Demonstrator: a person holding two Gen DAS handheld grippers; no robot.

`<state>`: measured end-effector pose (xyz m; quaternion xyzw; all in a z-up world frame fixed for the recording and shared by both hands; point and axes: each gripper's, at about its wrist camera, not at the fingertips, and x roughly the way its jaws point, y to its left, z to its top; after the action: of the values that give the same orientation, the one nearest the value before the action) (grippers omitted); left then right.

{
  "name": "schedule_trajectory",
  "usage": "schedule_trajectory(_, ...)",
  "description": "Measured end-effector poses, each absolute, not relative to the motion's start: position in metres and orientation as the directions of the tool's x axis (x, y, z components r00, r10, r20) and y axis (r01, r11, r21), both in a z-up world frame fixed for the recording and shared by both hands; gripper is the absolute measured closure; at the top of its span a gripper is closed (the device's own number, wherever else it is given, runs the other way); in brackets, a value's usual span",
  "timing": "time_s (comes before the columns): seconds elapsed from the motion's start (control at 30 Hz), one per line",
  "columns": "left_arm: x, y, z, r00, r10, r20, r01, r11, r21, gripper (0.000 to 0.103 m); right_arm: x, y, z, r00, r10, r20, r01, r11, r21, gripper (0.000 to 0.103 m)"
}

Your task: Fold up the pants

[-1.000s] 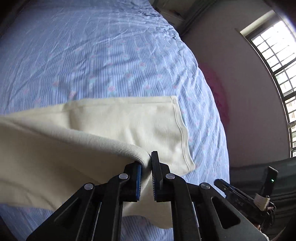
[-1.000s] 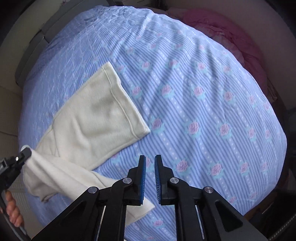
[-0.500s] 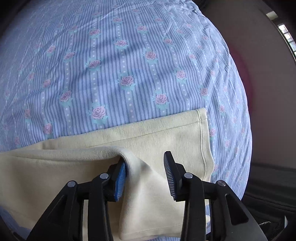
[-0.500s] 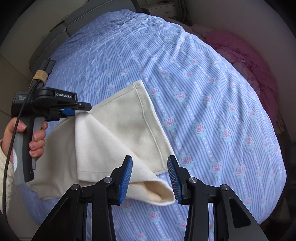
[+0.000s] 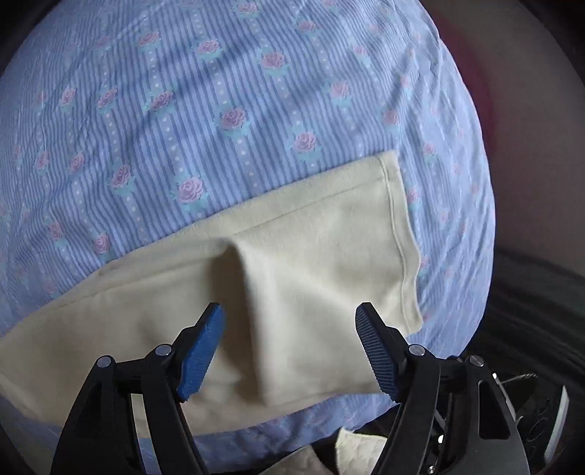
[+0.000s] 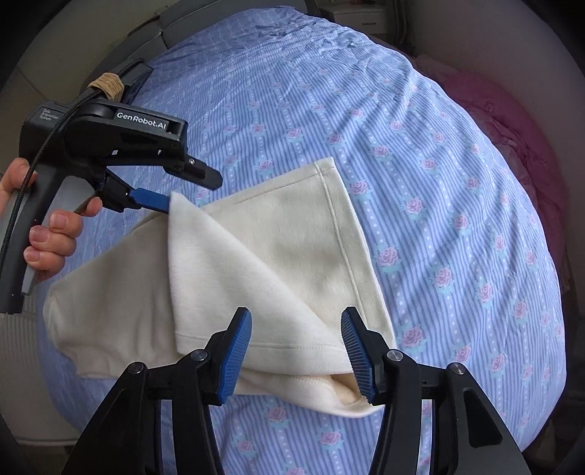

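Cream pants (image 5: 321,255) lie folded on a bed with a blue striped, rose-printed sheet (image 5: 226,84). My left gripper (image 5: 289,308) points down over the top layer. Its jaws are opening and press nothing; the cloth lies loose beneath them. In the right wrist view a hand (image 6: 51,234) holds the left gripper (image 6: 190,188), and its lower blue pad just touches the corner of the folded layer. My right gripper (image 6: 296,312) hovers over the near fold of the pants (image 6: 278,255). Its jaws are opening, with cloth below them but not pinched.
A pink cloth (image 6: 512,153) lies beyond the bed's right edge. Grey furniture (image 6: 172,33) stands behind the bed at the upper left. Below the near bed edge are dark gear and a white quilted cloth (image 5: 351,453).
The left gripper carried the ribbed pants edge over the leg end, tipped downward and let it go. The right gripper's jaws spread apart over the near fold.
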<state>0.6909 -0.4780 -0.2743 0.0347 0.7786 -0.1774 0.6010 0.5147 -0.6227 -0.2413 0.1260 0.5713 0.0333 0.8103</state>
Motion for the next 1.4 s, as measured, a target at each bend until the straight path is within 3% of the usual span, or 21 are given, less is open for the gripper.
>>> schedule_trajectory(0.2,0.686,-0.433,-0.205,0.034,-0.223,-0.974,0.287,0.936,-0.204,0.026,0.515,-0.601,-0.231,0.358,0.216,-0.909,0.017,0.971,0.238,0.051)
schedule_trajectory(0.37,0.635,-0.375,-0.196,0.165,-0.115,-0.980,0.255,0.964,-0.071,0.022,0.517,-0.564,-0.240,0.319,0.275,-0.907,-0.115,0.961,0.251,0.051)
schedule_trajectory(0.53,0.570,-0.312,-0.236,0.107,0.017,-0.994,0.151,0.988,0.033,0.023,0.519,-0.503,-0.276,0.202,0.265,-0.943,-0.285,0.937,0.202,0.051)
schedule_trajectory(0.67,0.526,-0.279,-0.263,0.005,-0.056,-0.998,0.012,0.998,-0.056,0.023,0.519,-0.456,-0.307,0.175,0.167,-0.970,-0.416,0.906,0.081,0.051)
schedule_trajectory(0.83,0.498,-0.269,-0.271,0.001,-0.069,-0.998,-0.060,0.996,-0.069,0.023,0.514,-0.430,-0.333,0.260,-0.039,-0.965,-0.515,0.839,-0.173,0.052)
schedule_trajectory(0.87,0.497,-0.269,-0.270,0.007,-0.075,-0.997,-0.066,0.995,-0.075,0.023,0.513,-0.431,-0.334,0.274,-0.047,-0.961,-0.523,0.831,-0.190,0.062)
schedule_trajectory(0.9,0.496,-0.270,-0.269,0.016,-0.081,-0.997,-0.072,0.994,-0.082,0.023,0.515,-0.435,-0.333,0.274,-0.035,-0.961,-0.522,0.834,-0.179,0.073)
schedule_trajectory(0.93,0.496,-0.271,-0.267,0.027,-0.090,-0.996,-0.079,0.993,-0.091,0.023,0.518,-0.441,-0.330,0.253,-0.014,-0.967,-0.511,0.847,-0.146,0.093)
schedule_trajectory(1.03,0.500,-0.274,-0.257,0.062,-0.116,-0.991,-0.098,0.988,-0.122,0.023,0.531,-0.468,-0.300,0.307,0.027,-0.951,-0.405,0.908,-0.105,0.093)
schedule_trajectory(1.23,0.518,-0.284,-0.242,0.120,-0.166,-0.979,-0.108,0.978,-0.179,0.023,0.602,-0.551,-0.222,0.495,-0.020,-0.869,-0.162,0.980,-0.115,0.093)
schedule_trajectory(1.4,0.533,-0.308,-0.235,0.156,-0.168,-0.973,-0.078,0.980,-0.182,0.023,0.663,-0.602,-0.229,0.472,-0.038,-0.881,-0.079,0.993,-0.085,0.094)
